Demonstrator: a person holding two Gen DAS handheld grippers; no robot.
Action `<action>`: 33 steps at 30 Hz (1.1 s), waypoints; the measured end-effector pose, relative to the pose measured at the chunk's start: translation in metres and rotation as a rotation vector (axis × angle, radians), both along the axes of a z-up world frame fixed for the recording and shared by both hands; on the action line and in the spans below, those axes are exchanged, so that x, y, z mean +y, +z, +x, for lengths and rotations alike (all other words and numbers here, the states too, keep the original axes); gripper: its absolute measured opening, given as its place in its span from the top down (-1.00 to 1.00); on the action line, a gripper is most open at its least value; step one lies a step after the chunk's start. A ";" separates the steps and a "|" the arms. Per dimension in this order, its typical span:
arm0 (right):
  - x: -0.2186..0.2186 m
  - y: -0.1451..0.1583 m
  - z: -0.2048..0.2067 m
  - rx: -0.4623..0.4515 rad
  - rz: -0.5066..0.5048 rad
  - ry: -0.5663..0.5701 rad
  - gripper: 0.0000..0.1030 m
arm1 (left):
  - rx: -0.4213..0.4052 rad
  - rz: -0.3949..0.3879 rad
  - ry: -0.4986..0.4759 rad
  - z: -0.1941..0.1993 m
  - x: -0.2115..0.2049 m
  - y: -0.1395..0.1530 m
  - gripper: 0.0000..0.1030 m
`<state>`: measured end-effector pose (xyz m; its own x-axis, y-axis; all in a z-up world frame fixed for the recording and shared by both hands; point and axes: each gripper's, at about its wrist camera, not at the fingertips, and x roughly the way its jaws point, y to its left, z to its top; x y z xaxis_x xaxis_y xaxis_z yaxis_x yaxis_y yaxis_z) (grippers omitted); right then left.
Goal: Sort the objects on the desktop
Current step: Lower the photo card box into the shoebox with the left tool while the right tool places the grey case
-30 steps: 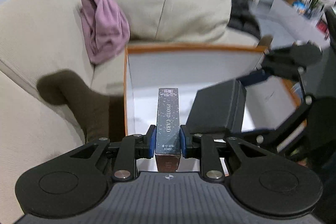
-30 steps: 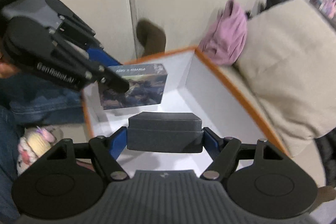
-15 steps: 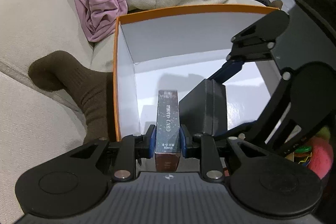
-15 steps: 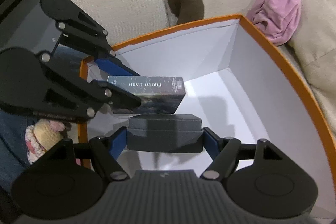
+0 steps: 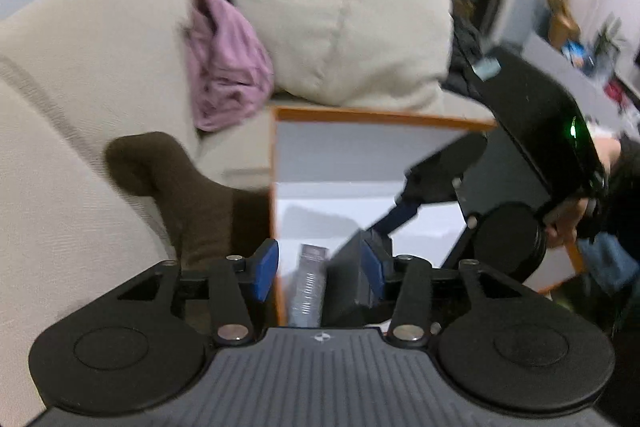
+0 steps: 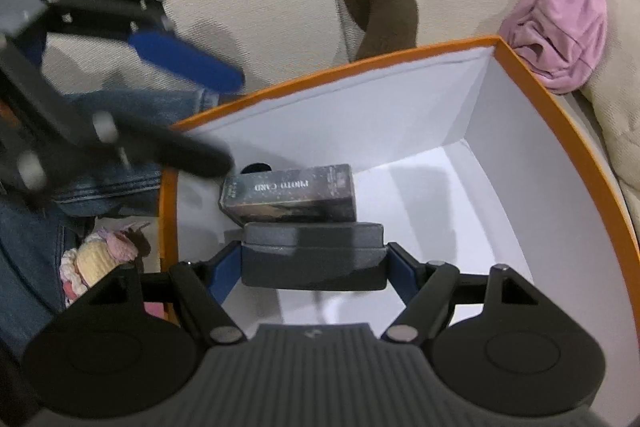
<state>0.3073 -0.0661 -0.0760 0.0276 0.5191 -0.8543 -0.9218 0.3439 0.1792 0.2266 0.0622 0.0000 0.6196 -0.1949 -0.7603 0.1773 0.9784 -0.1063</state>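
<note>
An orange-rimmed white box (image 6: 540, 107) sits on the sofa. A dark "PHOTO CARD" box (image 6: 292, 193) stands on edge on its floor near the left wall. My left gripper (image 6: 234, 123) hovers above that corner; its jaws are opening and the pads touch nothing. In the left wrist view the card box (image 5: 308, 283) shows below, between the spread fingers of my left gripper (image 5: 318, 267). My right gripper (image 6: 314, 267) is shut on a dark grey case (image 6: 314, 253), held low inside the white box beside the card box. The same case (image 5: 348, 283) appears in the left wrist view.
A brown sock (image 6: 380, 11) and a pink cloth (image 6: 560, 23) lie on the beige sofa beside the box. A large cushion (image 5: 344, 27) leans behind it. A crocheted toy (image 6: 96, 259) and a denim-clad leg (image 6: 24, 227) are left of the box. A hand (image 5: 568, 223) holds the right gripper.
My left gripper let go of the photo card box, spread its jaws and drew back above the box's edge. My right gripper tilted down, keeping the grey case low in the box.
</note>
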 end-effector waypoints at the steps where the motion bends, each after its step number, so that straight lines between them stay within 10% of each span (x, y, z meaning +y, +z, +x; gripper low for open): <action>1: 0.002 0.001 0.001 0.005 -0.002 0.008 -0.49 | 0.006 -0.012 0.016 0.000 0.004 -0.001 -0.03; 23: -0.021 0.032 0.012 0.156 0.079 -0.195 -0.60 | 0.070 -0.222 0.053 0.002 0.040 -0.032 0.42; 28: -0.037 0.024 0.017 0.101 -0.029 -0.256 0.23 | 0.069 -0.236 0.059 0.002 0.042 -0.032 0.45; 33: -0.019 -0.011 0.021 0.103 -0.109 -0.260 0.55 | 0.067 -0.229 0.063 0.001 0.041 -0.032 0.52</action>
<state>0.3284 -0.0853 -0.0873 0.0577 0.4111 -0.9098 -0.7794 0.5880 0.2163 0.2274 0.1033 -0.0323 0.5859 -0.3292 -0.7406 0.1017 0.9364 -0.3358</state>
